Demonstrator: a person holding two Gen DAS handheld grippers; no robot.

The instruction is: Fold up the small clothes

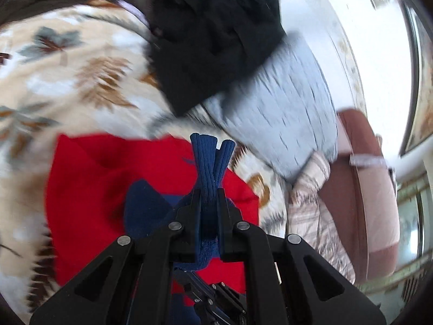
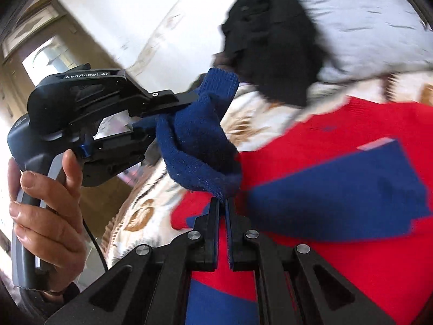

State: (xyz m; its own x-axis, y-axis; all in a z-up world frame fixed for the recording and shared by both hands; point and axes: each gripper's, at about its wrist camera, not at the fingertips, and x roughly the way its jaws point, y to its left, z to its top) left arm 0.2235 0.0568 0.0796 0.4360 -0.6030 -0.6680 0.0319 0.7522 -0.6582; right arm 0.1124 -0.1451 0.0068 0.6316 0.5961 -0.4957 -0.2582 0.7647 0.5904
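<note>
A small dark blue knitted garment (image 1: 209, 168) is bunched between the fingers of my left gripper (image 1: 209, 195), which is shut on it. In the right wrist view the same blue piece (image 2: 200, 140) hangs in a loop between the left gripper (image 2: 186, 103) and my right gripper (image 2: 222, 203), which is shut on its lower edge. Both hold it above a red and blue knitted sweater (image 2: 338, 189) lying on the bed; the sweater also shows in the left wrist view (image 1: 94, 189).
A floral beige blanket (image 1: 81, 81) covers the bed. A black garment (image 1: 216, 40) lies beyond the sweater, against a pale grey pillow (image 1: 284, 113). A pink and brown headboard (image 1: 370, 189) stands at the right. A hand (image 2: 46, 216) holds the left gripper's handle.
</note>
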